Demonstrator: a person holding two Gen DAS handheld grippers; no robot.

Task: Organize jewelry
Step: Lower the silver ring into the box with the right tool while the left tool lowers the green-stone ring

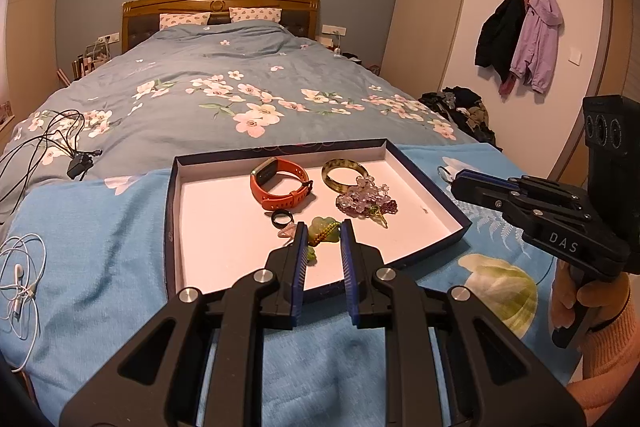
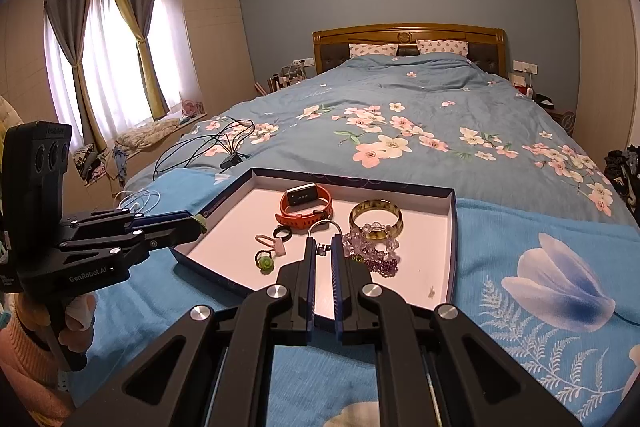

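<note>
With the left gripper closed on the green pendant by the tray's near edge, and the right gripper clamping the silver hoop beside its right edge, both pieces are best lowered onto bare floor, kept clear of the bead bracelets.

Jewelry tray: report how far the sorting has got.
Already lying in the tray: orange watch, amber bangle, black ring, bead bracelets. In hand: the left gripper holds a green beaded pendant; the right gripper holds a silver ring piece. Left: setting both down; nothing looks grouped.
</note>
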